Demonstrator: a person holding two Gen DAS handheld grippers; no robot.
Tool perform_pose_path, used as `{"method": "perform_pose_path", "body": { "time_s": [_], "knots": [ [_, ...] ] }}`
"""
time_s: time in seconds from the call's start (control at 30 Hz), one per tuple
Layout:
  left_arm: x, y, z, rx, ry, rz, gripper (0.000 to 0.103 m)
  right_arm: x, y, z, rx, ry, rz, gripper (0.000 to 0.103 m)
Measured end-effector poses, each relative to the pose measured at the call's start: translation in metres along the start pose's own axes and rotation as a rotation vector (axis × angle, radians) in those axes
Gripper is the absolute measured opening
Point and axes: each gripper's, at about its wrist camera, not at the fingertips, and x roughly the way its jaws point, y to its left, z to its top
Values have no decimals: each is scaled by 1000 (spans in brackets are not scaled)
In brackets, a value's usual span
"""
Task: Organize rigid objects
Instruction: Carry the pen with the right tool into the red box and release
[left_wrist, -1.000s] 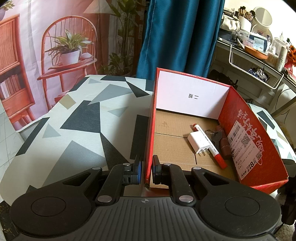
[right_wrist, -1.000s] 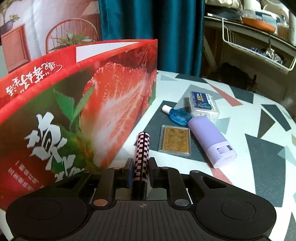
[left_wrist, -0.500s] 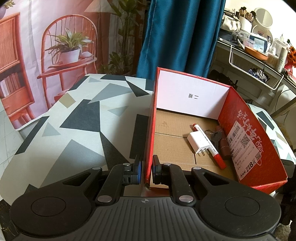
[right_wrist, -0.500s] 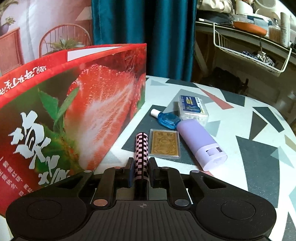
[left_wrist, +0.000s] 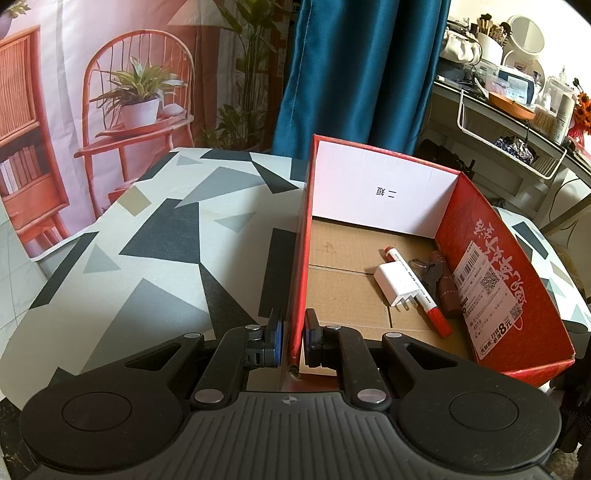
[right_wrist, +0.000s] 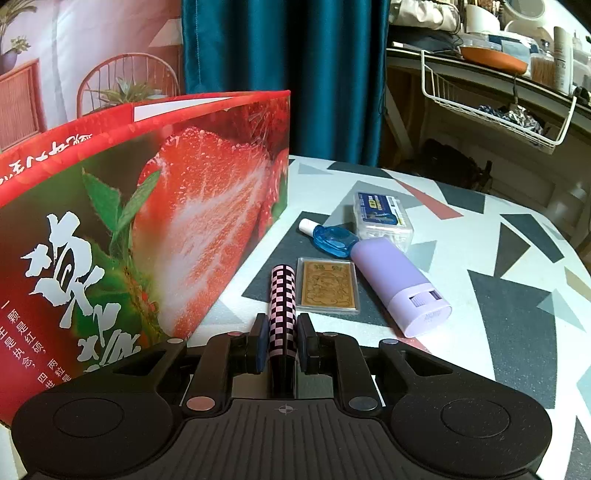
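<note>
A: What is held at this moment, and where?

B: A checkered pink-and-black tube (right_wrist: 283, 301) is clamped between the pads of the right gripper (right_wrist: 282, 345), just above the patterned table (right_wrist: 517, 258) and just beside the strawberry-printed outer wall of the red box (right_wrist: 147, 229). The left gripper (left_wrist: 293, 341) is pinched on the near left wall of the same red box (left_wrist: 301, 236), so the box is steadied.

A: How is the tube expected to handle?

B: It is judged to be light, stiff and rather smooth. The grip is taken at its near end, so most of its length projects forward; some swing or slip may be expected if it is carried fast.

A: And the rest?

B: A purple cylinder (right_wrist: 397, 282), a blue bottle (right_wrist: 332, 238), a flat cased card (right_wrist: 328, 288) and a clear plastic case (right_wrist: 382, 218) are left on the table. The cylinder is likely to roll and is best taken across its middle; the card lies flat and offers only its thin edges. Inside the box, a white charger (left_wrist: 395, 284), a marker (left_wrist: 417, 290) and keys (left_wrist: 430, 273) are already gathered.
</note>
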Motion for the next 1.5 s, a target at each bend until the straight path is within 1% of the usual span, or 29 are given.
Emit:
{"method": "perform_pose_path", "body": {
  "time_s": [0.33, 0.43, 0.6, 0.77, 0.97, 1.03, 1.1, 1.13, 1.17, 1.27, 1.4, 1.5],
  "knots": [
    [1, 1, 1, 7, 4, 8, 13, -2, -1, 4, 13, 15, 0, 14],
    [1, 0, 1, 3, 4, 9, 12, -7, -4, 8, 25, -5, 5, 14],
    [1, 0, 1, 6, 7, 9, 12, -18, -9, 24, 32, -42, 10, 14],
    [1, 1, 1, 4, 6, 6, 12, -31, -12, 52, 15, -99, 9, 14],
    [1, 1, 0, 0, 5, 4, 12, -53, -12, 109, -38, -213, 44, 14],
    [2, 1, 0, 0, 8, 3, 12, -53, -4, 126, -74, -225, 64, 14],
    [2, 0, 0, 1, 8, 4, 12, -45, 9, 142, -126, -207, 84, 14],
    [2, 1, 0, -1, 8, 2, 12, -39, 17, 148, -159, -189, 78, 14],
    [2, 1, 0, -4, 7, 1, 12, -33, 26, 154, -193, -168, 71, 14],
    [2, 2, -1, -12, 3, -4, 12, -9, 49, 164, -258, -96, 84, 14],
    [3, 2, 0, 5, 6, -6, 12, 19, 75, 169, -374, -9, 105, 14],
    [3, 3, 0, 2, 4, -12, 12, 31, 90, 164, -411, 57, 96, 14]
  ]
}}
